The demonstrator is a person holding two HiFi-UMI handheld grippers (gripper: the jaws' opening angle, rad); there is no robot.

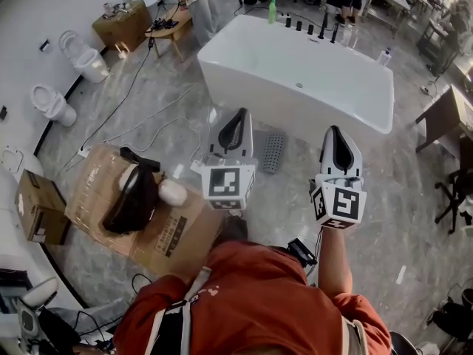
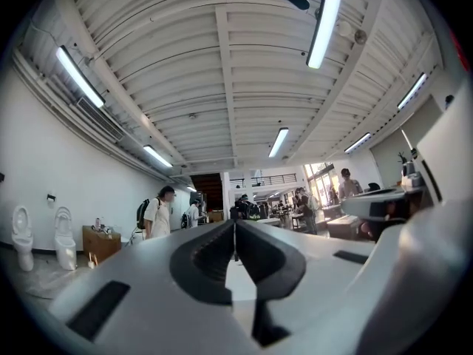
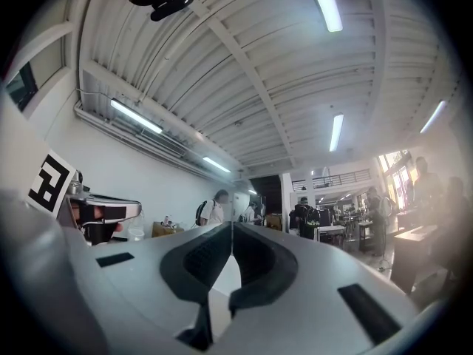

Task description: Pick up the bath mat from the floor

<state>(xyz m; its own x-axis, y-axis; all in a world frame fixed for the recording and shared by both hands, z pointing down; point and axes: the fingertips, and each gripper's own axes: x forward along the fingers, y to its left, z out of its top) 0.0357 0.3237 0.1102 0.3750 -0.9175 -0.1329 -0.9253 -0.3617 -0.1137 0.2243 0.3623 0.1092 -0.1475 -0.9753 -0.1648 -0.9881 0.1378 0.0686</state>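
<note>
The bath mat (image 1: pixel 272 151) is a small grey mat with rows of holes. It lies flat on the marble floor against the near side of the white bathtub (image 1: pixel 295 72). In the head view it shows between my two grippers, well below both of them. My left gripper (image 1: pixel 239 114) is held up in the air, jaws shut, nothing in them. My right gripper (image 1: pixel 338 130) hangs level with it to the right, also shut and empty. Both gripper views look out across the room and up at the ceiling. In them the left gripper (image 2: pixel 235 225) and right gripper (image 3: pixel 232 226) show closed jaws, and the mat is out of sight.
Flattened cardboard boxes (image 1: pixel 148 228) with a dark object on top lie at my left. Two toilets (image 1: pixel 53 103) stand by the left wall. Cables (image 1: pixel 126 95) run over the floor toward a low wooden table (image 1: pixel 168 28). A desk (image 1: pixel 447 113) stands at the right. People stand beyond the tub.
</note>
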